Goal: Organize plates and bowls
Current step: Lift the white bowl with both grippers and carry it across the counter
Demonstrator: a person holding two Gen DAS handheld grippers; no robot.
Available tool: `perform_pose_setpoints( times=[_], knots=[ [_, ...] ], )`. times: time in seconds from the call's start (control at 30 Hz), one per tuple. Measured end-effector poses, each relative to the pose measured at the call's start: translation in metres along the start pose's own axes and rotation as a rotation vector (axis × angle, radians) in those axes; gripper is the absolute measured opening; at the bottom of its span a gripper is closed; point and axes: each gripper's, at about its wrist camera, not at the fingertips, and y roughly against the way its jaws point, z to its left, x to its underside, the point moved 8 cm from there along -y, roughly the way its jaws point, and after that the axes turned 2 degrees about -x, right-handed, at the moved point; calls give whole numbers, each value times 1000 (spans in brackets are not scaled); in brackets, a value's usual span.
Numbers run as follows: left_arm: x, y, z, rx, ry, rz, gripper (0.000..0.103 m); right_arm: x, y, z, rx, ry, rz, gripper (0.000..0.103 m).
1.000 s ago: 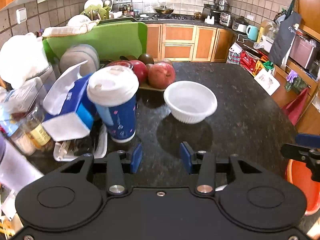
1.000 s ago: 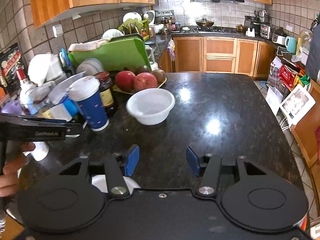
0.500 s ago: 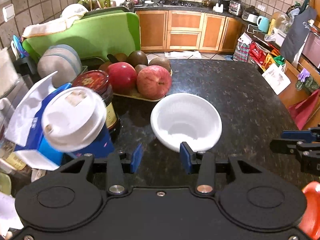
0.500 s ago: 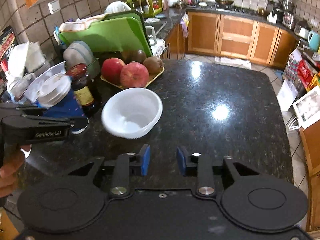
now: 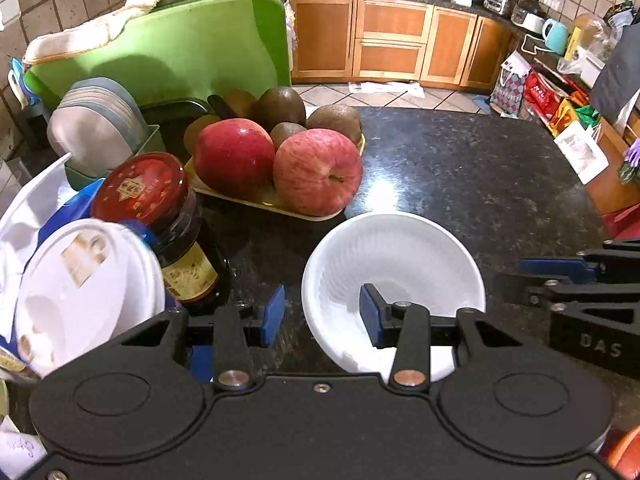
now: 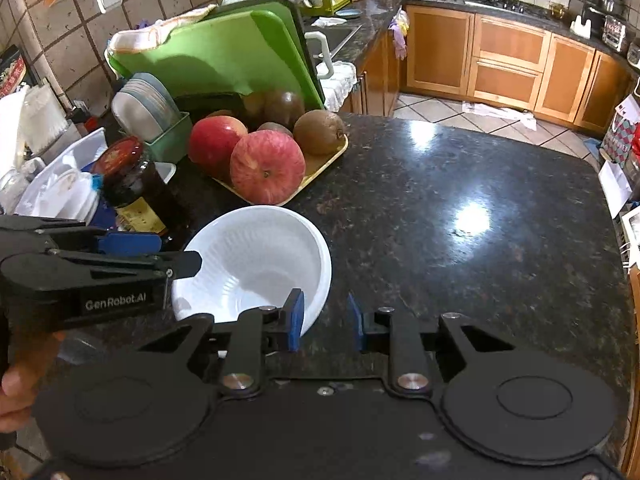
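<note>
Left gripper (image 5: 322, 312) jaws are spread, straddling the near-left rim of the white bowl (image 5: 394, 268). Right gripper (image 6: 326, 320) jaws are spread across its right rim. The bowl sits on the counter (image 6: 460, 200), just in front of the fruit tray (image 6: 320, 166).

- left gripper (image 5: 320, 314): jaws parted, blue pads wide apart, pointing forward and down toward the counter's left edge side; right pad over the bowl (image 5: 394, 258) interior, left pad outside its rim
- right gripper (image 6: 326, 322): jaws parted, narrower gap; left pad at the bowl's near-right rim, right pad over bare counter
- grippers close together, left one crossing in from the left edge of the right wrist view
- bare hand (image 6: 16, 392) grips left gripper's handle, fingers partly visible
</note>
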Motion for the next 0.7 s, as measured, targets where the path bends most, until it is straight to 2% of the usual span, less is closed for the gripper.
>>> perform_pose_setpoints(
  times=[0.37, 0.53, 0.7],
  knots=[
    [-4, -13, 0, 16, 1, 22, 50, -1, -15, -5, 3, -2, 13, 25],
    [1, -17, 0, 16, -12, 32, 43, 1, -23, -3, -5, 0, 23, 21],
    [2, -21, -1, 27, -9, 47, 28, 3, -28, 1, -6, 13, 28, 17]
  ],
)
